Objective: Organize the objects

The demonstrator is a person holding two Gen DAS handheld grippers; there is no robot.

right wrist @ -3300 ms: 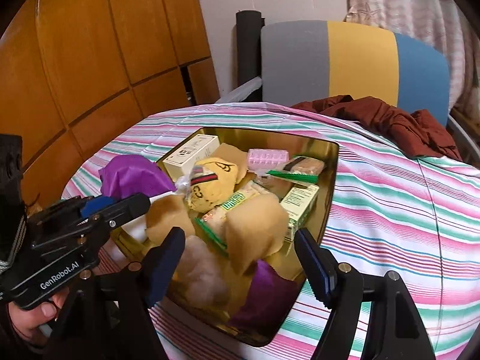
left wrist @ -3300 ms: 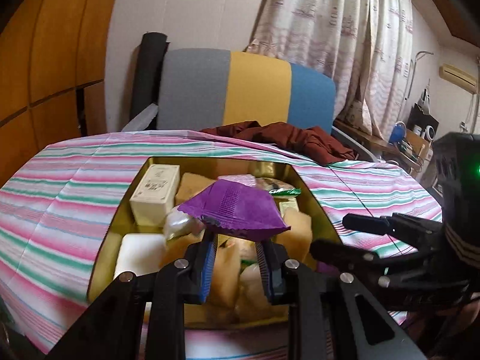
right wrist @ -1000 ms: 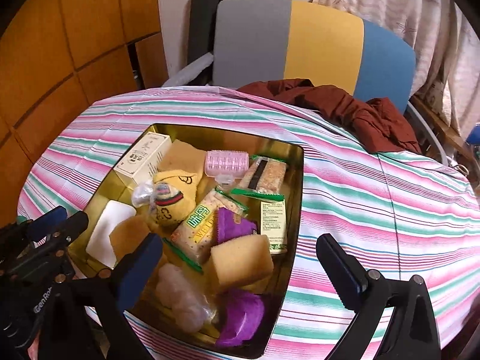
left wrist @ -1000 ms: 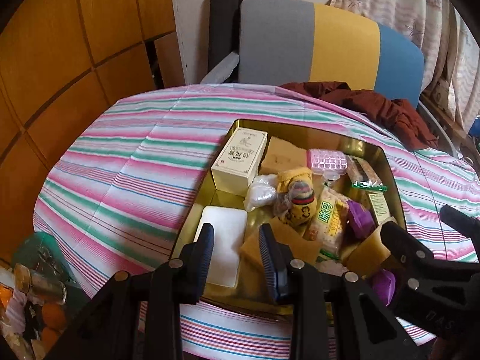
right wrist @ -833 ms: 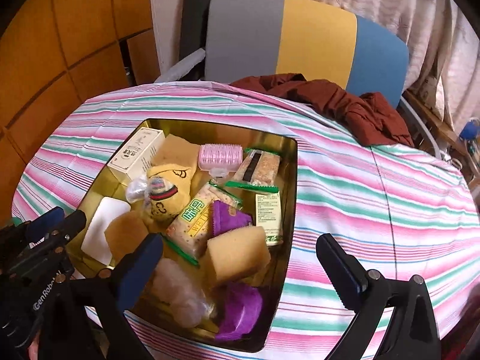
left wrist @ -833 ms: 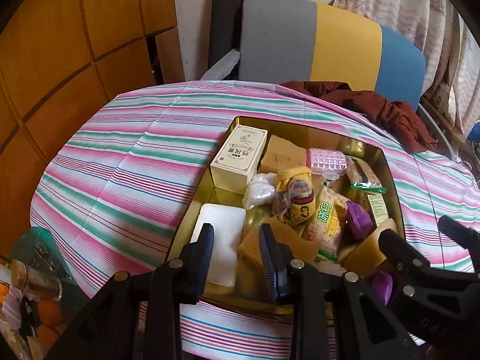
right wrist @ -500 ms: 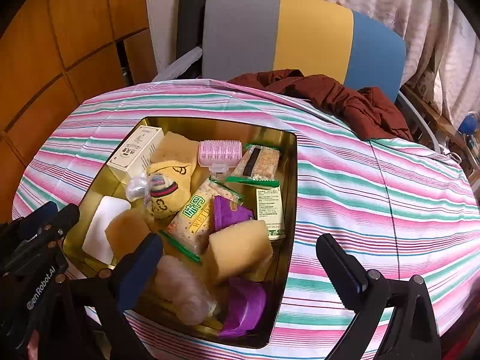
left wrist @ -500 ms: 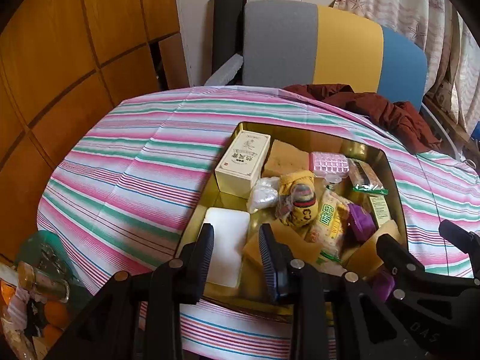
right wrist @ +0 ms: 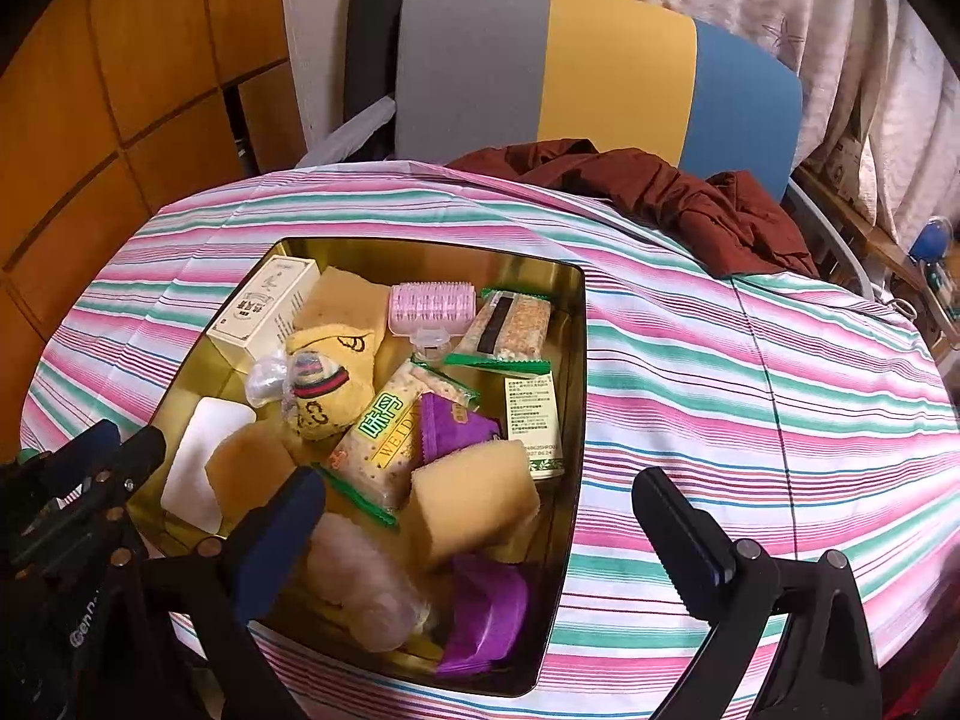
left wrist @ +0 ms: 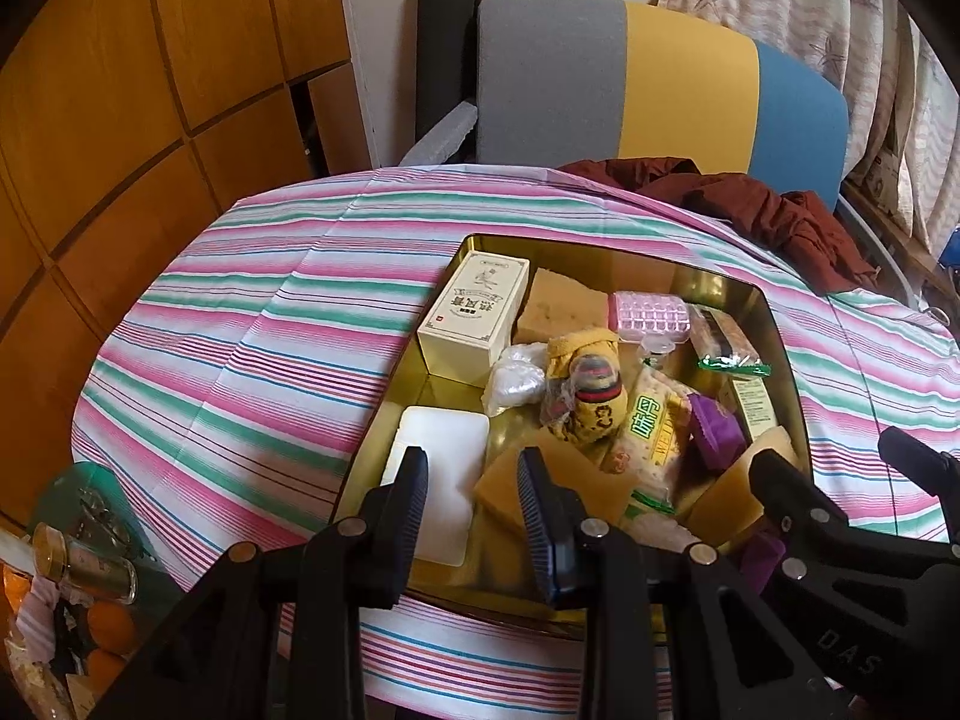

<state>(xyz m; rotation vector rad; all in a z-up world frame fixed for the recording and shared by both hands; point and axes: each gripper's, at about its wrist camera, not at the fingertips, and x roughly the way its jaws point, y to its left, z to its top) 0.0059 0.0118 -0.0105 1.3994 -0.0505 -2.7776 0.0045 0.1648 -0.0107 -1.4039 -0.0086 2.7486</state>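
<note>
Gold tin [right wrist: 576, 360] lay just ahead, below both tongs. Left tongs [left wrist: 471, 480] nearly shut, empty, over the white pad [left wrist: 444, 468]; right tongs [right wrist: 480, 510] wide open, empty, straddling the yellow sponge [right wrist: 474, 498].

The worktop's cloth [right wrist: 720, 360] is striped pink, green and white. The tin [right wrist: 576, 324] is gold; the chair back [right wrist: 600, 66] runs grey, yellow, blue.

Gold tin [right wrist: 579, 360] on striped tablecloth, crammed: cream box [right wrist: 264, 306] far-left corner, white pad [right wrist: 201, 468] left edge, purple packets [right wrist: 486, 618] near edge.
</note>
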